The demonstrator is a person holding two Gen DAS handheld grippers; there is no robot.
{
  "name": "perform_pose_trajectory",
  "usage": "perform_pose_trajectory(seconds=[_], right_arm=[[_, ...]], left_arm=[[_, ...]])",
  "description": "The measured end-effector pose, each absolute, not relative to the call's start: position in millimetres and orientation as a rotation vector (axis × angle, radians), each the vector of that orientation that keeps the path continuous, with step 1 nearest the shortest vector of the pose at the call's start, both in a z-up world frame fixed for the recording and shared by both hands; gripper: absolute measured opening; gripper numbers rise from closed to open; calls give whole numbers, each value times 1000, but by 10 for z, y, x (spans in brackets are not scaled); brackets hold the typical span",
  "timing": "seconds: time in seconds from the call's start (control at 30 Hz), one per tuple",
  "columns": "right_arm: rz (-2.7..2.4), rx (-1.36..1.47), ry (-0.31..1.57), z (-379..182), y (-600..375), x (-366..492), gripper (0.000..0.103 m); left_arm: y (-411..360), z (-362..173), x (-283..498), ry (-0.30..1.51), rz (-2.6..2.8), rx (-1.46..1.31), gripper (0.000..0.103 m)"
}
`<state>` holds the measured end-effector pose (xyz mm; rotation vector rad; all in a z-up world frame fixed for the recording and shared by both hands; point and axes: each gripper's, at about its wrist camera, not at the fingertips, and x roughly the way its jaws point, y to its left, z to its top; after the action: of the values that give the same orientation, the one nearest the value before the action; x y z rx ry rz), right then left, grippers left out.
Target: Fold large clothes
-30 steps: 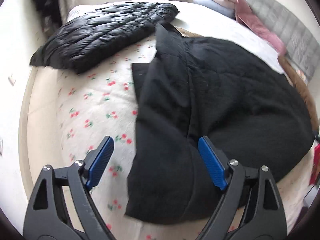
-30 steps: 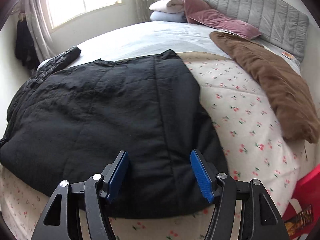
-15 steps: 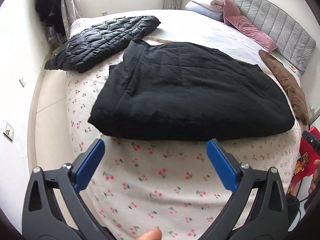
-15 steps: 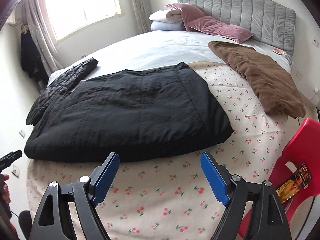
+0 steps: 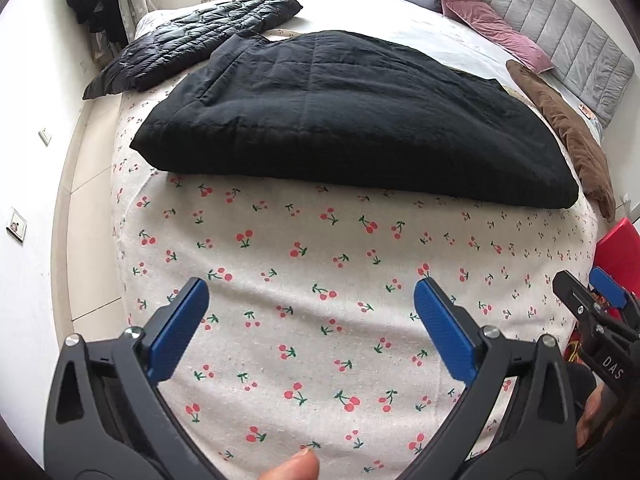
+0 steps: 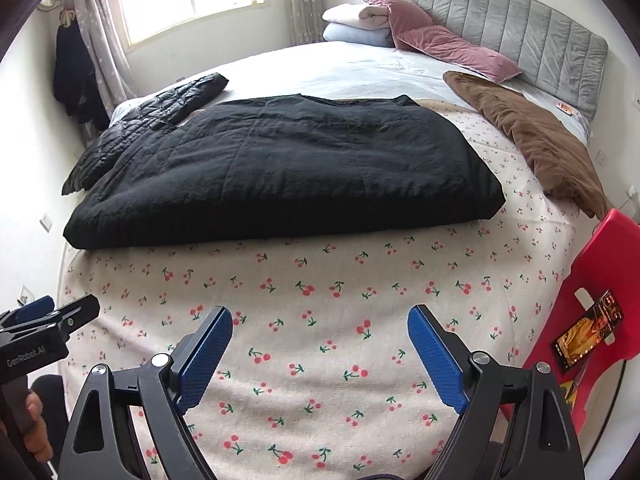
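Black padded garment (image 5: 352,120), folded into a thick, roughly rectangular slab, lies across the middle of the bed (image 5: 320,320), its rounded folded edge toward the foot edge and well back from it. We note a matte, faintly quilted cloth with soft stitched lines and puffy edges. In the right wrist view the same garment (image 6: 280,172) runs nearly from one side edge of the bed to the other.

Beside it, toward the far left corner of the bed, a glossy black puffer jacket (image 5: 192,40) with narrow quilted channels, touching or slightly overlapped by the padded garment. Along the right edge, a brown fleecy garment (image 6: 536,140), long and lumpy. At the head end, pink velvet pillows (image 6: 440,44) and folded pale bedding (image 6: 356,24) against a grey channel-tufted headboard (image 6: 520,40).

The bed cover is cream woven cloth printed with small red cherries.

Left tongs (image 5: 312,320) stand wide open over bare cover near the foot edge, nothing between the ribbed blue pads (image 5: 180,328). Right tongs (image 6: 320,352) likewise hold nothing; their jaws are opening, with only cover below. A fingertip (image 5: 292,468) shows at the bottom of the left view.

A red plastic chair (image 6: 592,280) sits off the bed's right corner.
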<state>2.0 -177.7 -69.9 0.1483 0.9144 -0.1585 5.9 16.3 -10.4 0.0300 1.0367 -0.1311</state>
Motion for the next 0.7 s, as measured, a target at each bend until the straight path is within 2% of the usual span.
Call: perform_pose_trajectory(seconds=[0.7], right_arm=[[-138, 154, 899, -763, -1677, 69, 91]], left_arm=[[-23, -163, -35, 1039, -128, 97, 102]])
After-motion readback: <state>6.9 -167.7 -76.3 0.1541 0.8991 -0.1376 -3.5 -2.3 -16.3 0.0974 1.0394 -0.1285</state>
